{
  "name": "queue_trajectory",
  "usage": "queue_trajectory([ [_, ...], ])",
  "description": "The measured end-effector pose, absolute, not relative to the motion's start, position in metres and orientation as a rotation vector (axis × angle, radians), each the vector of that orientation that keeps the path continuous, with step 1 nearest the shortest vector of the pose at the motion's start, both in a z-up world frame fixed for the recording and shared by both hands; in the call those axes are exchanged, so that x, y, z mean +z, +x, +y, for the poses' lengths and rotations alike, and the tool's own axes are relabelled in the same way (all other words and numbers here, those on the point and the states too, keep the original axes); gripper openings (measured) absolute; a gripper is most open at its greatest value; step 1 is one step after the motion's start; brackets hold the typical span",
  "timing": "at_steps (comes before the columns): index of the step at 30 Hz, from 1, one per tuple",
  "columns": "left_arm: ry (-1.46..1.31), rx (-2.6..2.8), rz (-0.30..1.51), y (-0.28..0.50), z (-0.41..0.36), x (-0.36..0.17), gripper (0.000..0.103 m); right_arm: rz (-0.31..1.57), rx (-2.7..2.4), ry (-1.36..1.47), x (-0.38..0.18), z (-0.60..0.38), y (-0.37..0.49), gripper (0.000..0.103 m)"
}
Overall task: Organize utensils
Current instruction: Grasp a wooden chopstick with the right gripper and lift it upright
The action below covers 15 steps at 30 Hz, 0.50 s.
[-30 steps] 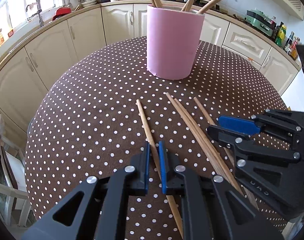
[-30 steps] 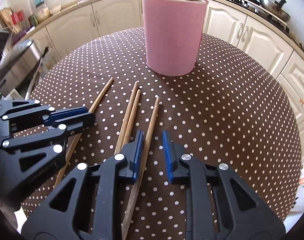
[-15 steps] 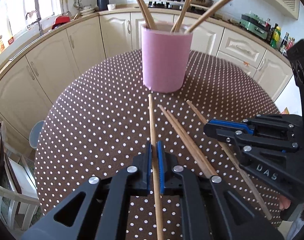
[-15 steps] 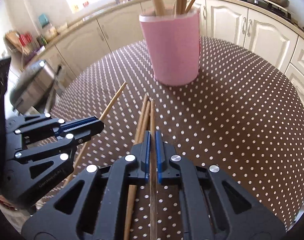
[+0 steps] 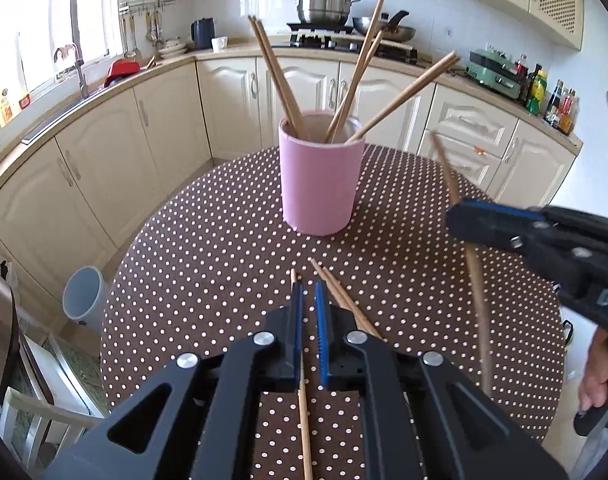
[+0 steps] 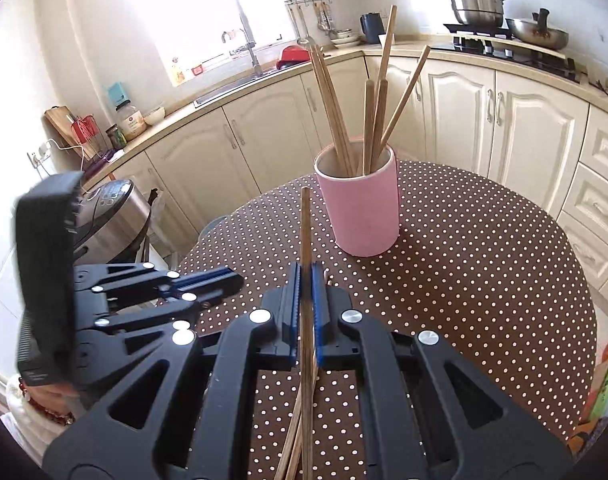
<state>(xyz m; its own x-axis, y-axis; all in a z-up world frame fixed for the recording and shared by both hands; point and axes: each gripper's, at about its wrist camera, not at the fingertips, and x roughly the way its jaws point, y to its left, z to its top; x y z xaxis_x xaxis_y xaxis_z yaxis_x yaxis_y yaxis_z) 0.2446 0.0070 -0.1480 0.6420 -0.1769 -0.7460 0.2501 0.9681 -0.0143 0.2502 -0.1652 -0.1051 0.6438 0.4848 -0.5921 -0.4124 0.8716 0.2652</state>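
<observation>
Left gripper (image 5: 309, 312): closed on one thin wooden chopstick (image 5: 304, 408).
Right gripper (image 6: 305, 292): clamped on another wooden chopstick (image 6: 305, 232), raised above table.
Loose chopstick pair (image 5: 344, 300): lying on brown dotted tablecloth (image 5: 224, 256).
Pink cylindrical holder (image 5: 319, 184): farther, upright, holding several chopsticks.

The worktop (image 5: 224, 248) is round and covered with a brown cloth dotted white, which hangs over the edge all round. A pink cylindrical holder (image 5: 320, 184) stands upright on it toward the far edge, open at the top, with several wooden chopsticks (image 5: 280, 68) leaning out of it in different directions. Nearer the near edge, two loose chopsticks (image 5: 336, 292) lie flat on the cloth side by side, touching along their length, their tips pointing toward the holder and well apart from it. The cloth between the holder and the pair shows only dots.
</observation>
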Motion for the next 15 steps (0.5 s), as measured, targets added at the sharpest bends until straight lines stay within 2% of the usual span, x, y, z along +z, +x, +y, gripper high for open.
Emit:
queue_trajectory([
  [1, 0.096, -0.246, 0.857, 0.248, 0.006, -0.152, 0.007, 0.712, 0.514, 0.112, -0.107, -0.166, 0.251, 0.006],
  [4, 0.105, -0.232, 0.911, 0.259, 0.004, -0.166, 0.026, 0.725, 0.511, 0.116, -0.112, -0.164, 0.252, 0.006],
  [15, 0.128, -0.203, 1.043, 0.290, 0.001, -0.213, 0.026, 0.777, 0.509, 0.130, -0.130, -0.169, 0.271, 0.006],
])
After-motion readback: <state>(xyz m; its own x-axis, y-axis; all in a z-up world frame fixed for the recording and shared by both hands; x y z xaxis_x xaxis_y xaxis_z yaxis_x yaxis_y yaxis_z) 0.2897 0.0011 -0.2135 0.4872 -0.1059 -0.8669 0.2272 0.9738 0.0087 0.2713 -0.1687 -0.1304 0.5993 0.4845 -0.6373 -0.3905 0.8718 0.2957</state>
